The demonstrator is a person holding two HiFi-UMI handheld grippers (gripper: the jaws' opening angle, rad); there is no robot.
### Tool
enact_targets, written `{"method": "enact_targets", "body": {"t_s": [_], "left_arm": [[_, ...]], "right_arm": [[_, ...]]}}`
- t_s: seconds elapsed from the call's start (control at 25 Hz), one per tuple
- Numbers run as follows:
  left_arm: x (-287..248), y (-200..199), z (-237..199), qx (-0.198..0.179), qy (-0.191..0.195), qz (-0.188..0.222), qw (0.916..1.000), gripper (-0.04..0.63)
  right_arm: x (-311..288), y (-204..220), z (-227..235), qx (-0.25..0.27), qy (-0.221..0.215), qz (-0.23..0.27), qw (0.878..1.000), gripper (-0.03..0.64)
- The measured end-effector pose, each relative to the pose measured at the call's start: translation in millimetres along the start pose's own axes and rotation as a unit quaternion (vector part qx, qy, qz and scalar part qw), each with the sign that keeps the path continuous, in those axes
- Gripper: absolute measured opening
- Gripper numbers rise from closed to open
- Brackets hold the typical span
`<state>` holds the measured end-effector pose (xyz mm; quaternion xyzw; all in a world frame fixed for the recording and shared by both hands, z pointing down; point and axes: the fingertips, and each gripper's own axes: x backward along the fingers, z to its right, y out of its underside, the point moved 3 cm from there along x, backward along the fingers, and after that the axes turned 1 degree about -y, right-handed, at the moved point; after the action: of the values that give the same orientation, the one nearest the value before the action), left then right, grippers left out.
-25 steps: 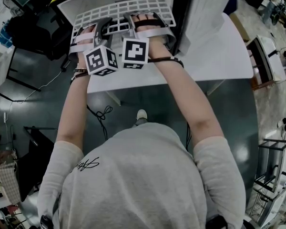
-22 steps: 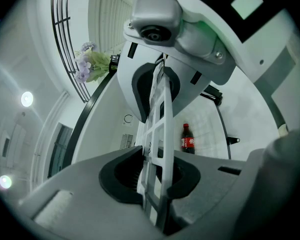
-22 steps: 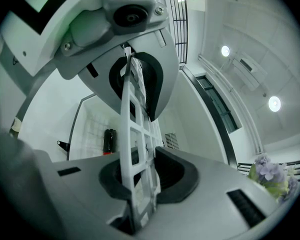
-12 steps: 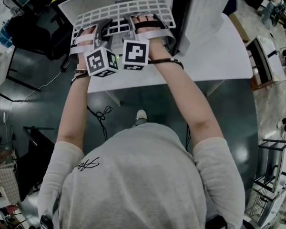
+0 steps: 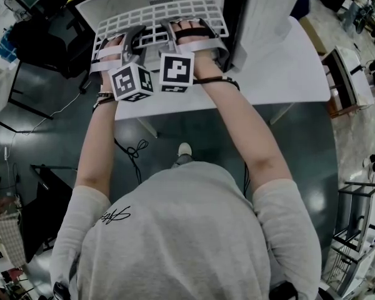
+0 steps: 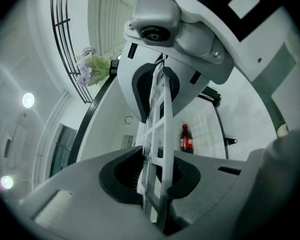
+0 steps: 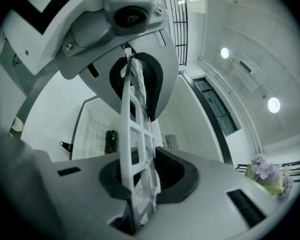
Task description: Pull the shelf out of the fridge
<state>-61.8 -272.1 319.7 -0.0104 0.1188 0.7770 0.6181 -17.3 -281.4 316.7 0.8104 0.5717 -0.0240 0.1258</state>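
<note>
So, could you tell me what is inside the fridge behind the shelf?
A dark bottle with a red label stands at the back, near a small vent grille. The shelf and the jaws on it hide the rest.

A dark red-labelled bottle (image 6: pixel 187 139) is seen standing upright, well apart from pale purple flowers (image 6: pixel 91 66). A black cable (image 5: pixel 134 150) is looped on the dark floor (image 5: pixel 194 130).

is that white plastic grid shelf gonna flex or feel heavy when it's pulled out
Probably light: the white plastic grid shelf is mostly open lattice. Likely fairly stiff: it runs straight through the left gripper and right gripper. Its thin bars might flex if twisted.
</note>
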Motion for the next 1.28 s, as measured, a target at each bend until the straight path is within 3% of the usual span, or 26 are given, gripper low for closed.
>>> {"method": "enact_targets", "body": {"t_s": [0.92, 1.2, 1.28], "left_arm": [[13.7, -4.4, 5.2, -0.003, -0.003, 0.002, 1.0000, 0.045], [23.2, -5.5, 10.0, 0.000, -0.005, 0.012, 0.9999, 0.046], [25.7, -5.2, 17.4, -0.018, 0.002, 0.013, 0.9997, 0.040]], "right_arm": [[13.9, -2.9, -5.3, 0.000, 0.004, 0.002, 1.000, 0.041], [23.1, -6.6, -9.0, 0.022, 0.015, 0.002, 1.000, 0.043], [24.7, -6.6, -16.8, 0.030, 0.001, 0.000, 1.000, 0.040]]}}
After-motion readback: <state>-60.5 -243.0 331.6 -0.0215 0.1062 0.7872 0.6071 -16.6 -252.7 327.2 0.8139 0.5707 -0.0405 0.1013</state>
